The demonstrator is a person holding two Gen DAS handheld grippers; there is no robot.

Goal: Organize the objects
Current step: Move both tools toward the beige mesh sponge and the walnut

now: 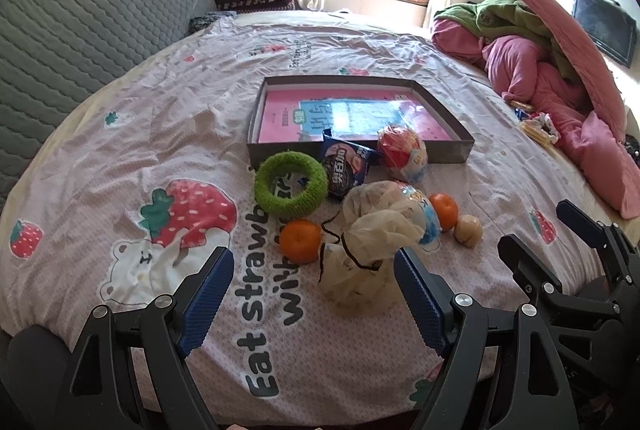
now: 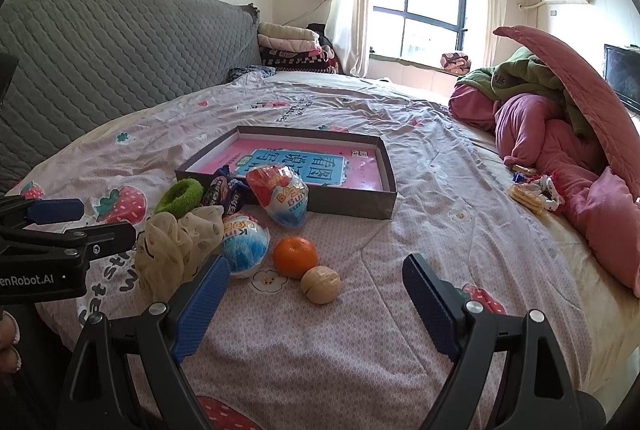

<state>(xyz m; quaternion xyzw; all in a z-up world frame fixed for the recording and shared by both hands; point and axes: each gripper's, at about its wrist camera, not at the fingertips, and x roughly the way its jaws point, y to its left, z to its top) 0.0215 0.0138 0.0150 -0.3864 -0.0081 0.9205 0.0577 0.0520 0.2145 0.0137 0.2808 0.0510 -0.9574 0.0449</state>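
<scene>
Pink, strawberry-printed sheeting covers the bed (image 1: 160, 133), on which the things to be organized are gathered in a loose cluster. A shallow grey box (image 1: 360, 153) lined with a pink booklet is set flat near the middle of the bed. Against its near wall are leaned a red-topped wrapped egg (image 1: 402, 151) and a blue snack packet (image 1: 346, 165), with a green fuzzy ring (image 1: 290, 183) just beside them. Nearer the cameras a cream mesh pouch (image 1: 366, 230) is seen, touching a second wrapped egg (image 2: 244, 246). One orange (image 1: 300, 241) lies just left of the pouch; another orange (image 2: 295, 257) lies beside a walnut (image 2: 321, 285), the two touching. The left gripper (image 1: 314, 294) is held above the sheet with its blue-padded jaws spread wide, nothing between them, the pouch just ahead. The right gripper (image 2: 316, 294) is likewise spread wide and empty, the walnut lying just ahead of its jaws. A heap of pink and green bedding (image 2: 552, 133) is piled at the far right.
</scene>
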